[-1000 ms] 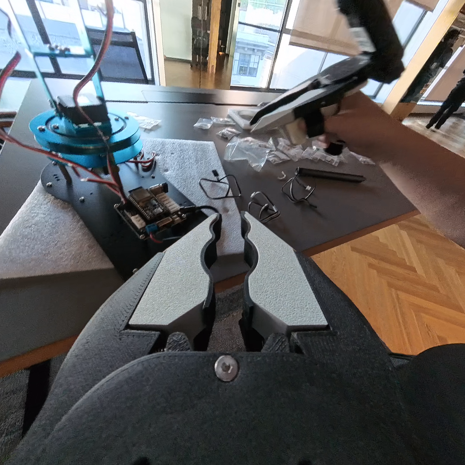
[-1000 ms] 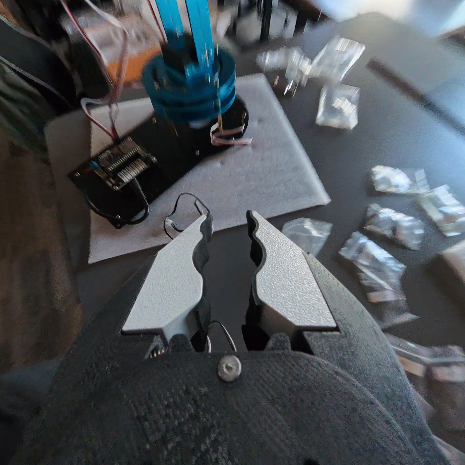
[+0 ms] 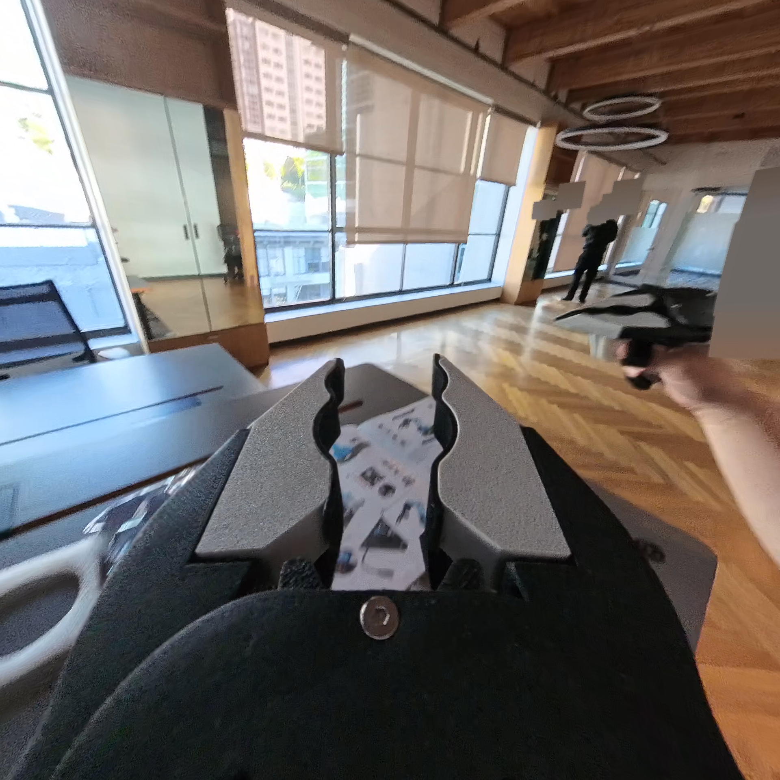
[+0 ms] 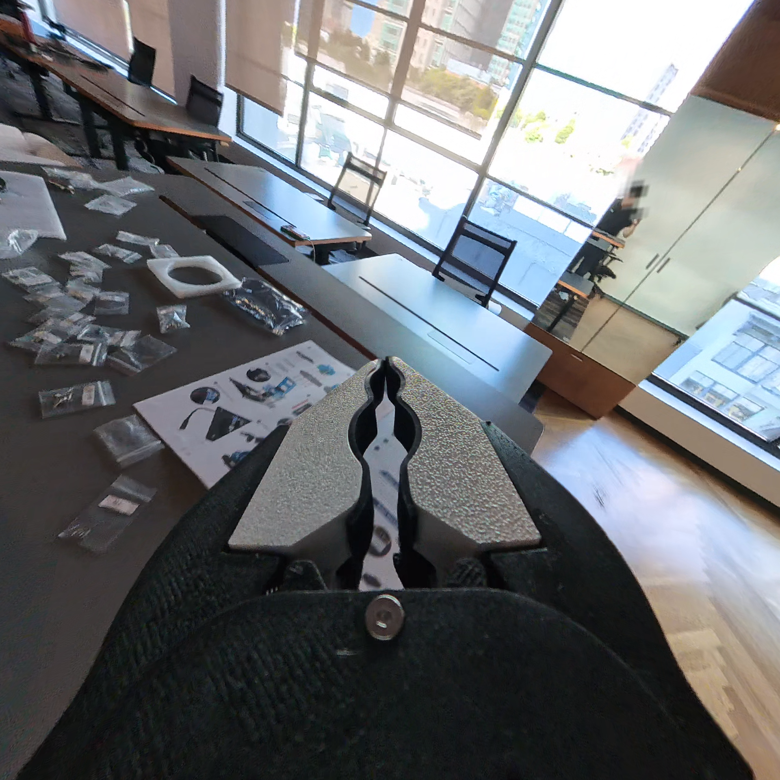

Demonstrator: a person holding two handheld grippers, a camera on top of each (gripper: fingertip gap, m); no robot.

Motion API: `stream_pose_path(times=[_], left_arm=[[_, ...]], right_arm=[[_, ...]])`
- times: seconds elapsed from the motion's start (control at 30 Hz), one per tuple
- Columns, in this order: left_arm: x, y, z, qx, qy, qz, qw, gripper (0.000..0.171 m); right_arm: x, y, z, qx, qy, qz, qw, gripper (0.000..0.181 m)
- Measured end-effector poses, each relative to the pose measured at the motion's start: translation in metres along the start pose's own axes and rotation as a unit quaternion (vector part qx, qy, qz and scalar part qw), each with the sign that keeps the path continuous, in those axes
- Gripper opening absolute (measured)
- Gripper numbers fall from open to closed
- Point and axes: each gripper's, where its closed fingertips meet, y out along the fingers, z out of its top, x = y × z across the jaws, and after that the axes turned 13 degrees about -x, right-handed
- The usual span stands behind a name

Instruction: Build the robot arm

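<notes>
Left hand-held gripper [image 3: 385,371] is spread wider than a second ago, gripping nothing, and now hangs over the printed parts sheet [image 3: 382,485] instead of the blue robot base. Right hand-held gripper [image 4: 387,366] has gone from parted to tips touching, empty, above that same sheet on the desk [image 4: 38,464], with small plastic bags [image 4: 76,396] scattered to its left.

Tall windows [image 3: 371,236] with half-lowered blinds [image 3: 405,169] pour daylight over a herringbone wood floor [image 3: 570,380]; dark desks [image 4: 422,308] with black chairs [image 4: 477,261] stand along the glass; timber beams [image 3: 633,46] carry ring lamps [image 3: 612,135] overhead.
</notes>
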Motion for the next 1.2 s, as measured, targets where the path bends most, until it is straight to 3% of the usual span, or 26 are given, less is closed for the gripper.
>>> stream_pose_path(times=[0.13, 0.3, 0.4, 0.47, 0.6, 0.73, 0.87, 0.97, 1.03, 1.2], left_arm=[[0.012, 0.057, 0.039, -0.009, 0.006, -0.026, 1.0, 0.039], [-0.004, 0.099, 0.039, -0.036, -0.012, -0.006, 0.999, 0.034], [-0.019, 0.105, 0.025, -0.042, -0.05, 0.023, 0.998, 0.03], [-0.026, 0.107, 0.011, -0.058, -0.05, 0.04, 0.996, 0.028], [-0.073, 0.107, -0.008, -0.114, -0.026, 0.144, 0.983, 0.023], [-0.113, 0.105, -0.036, -0.17, -0.045, 0.208, 0.962, 0.023], [-0.14, 0.103, -0.051, -0.186, -0.081, 0.246, 0.948, 0.021], [-0.144, 0.105, -0.053, -0.193, -0.078, 0.257, 0.944, 0.022], [-0.138, 0.11, -0.048, -0.183, -0.069, 0.252, 0.948, 0.023], [-0.127, 0.121, -0.042, -0.173, -0.055, 0.221, 0.958, 0.021]], right_arm=[[0.025, 0.035, 0.032, 0.014, -0.012, 0.031, 0.999, 0.0], [0.03, 0.079, 0.046, 0.015, 0.027, 0.105, 0.994, 0.0], [0.028, 0.098, 0.039, 0.002, 0.054, 0.158, 0.986, 0.002], [0.033, 0.11, 0.032, -0.01, 0.077, 0.17, 0.982, 0.021], [0.046, 0.127, 0.023, 0.004, 0.096, 0.16, 0.982, 0.02], [0.055, 0.148, 0.0, -0.072, 0.088, 0.126, 0.985, 0.022], [0.074, 0.167, -0.026, -0.126, 0.093, 0.073, 0.985, 0.029], [0.095, 0.178, -0.035, -0.123, 0.124, 0.033, 0.984, 0.024], [0.098, 0.183, -0.045, -0.138, 0.149, 0.042, 0.978, 0.0], [0.102, 0.188, -0.047, -0.129, 0.19, 0.053, 0.972, 0.0]])
